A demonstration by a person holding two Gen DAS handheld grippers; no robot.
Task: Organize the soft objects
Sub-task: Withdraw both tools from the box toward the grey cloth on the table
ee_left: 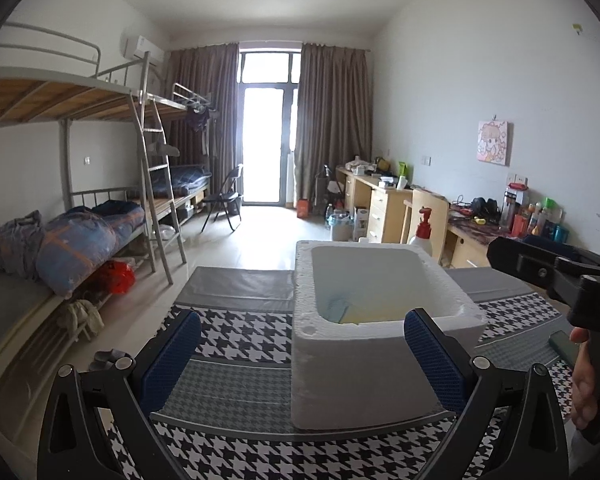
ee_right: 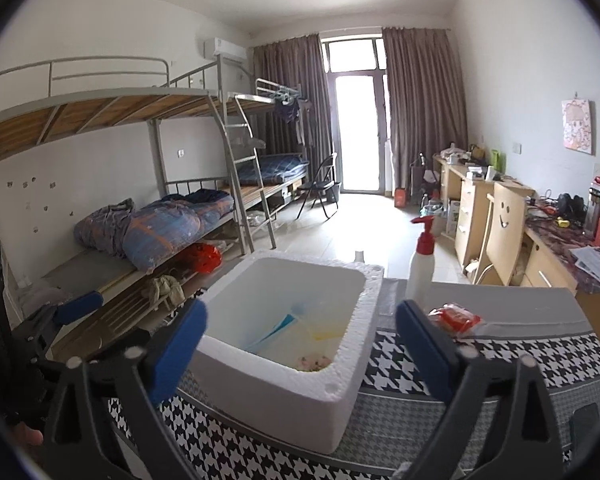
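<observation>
A: While both sets of jaws stand spread wide, is anything caught in them?

B: No. The right gripper (ee_right: 298,344) has its blue pads far apart with nothing pressed between them; the white foam box (ee_right: 284,364) merely shows through the gap. The left gripper (ee_left: 302,354) is just as wide, gripping nothing, with the same box beyond it.

A: Where are the soft things?

B: Inside the box, at the bottom: a blue piece (ee_right: 286,322), a yellow piece (ee_right: 328,335) and a small pinkish one (ee_right: 315,361) near the front wall. From the left wrist only the blue and yellow show.

A: And outside it?

B: A red packet (ee_right: 454,316) lies on the table's houndstooth cloth (ee_right: 540,360), just right of the box, beside a white pump bottle (ee_right: 420,264) with a red top.

A: Further out?

B: Bunk beds (ee_right: 160,200) with a rolled blue quilt (ee_right: 168,228) along the left wall, desks on the right.
</observation>
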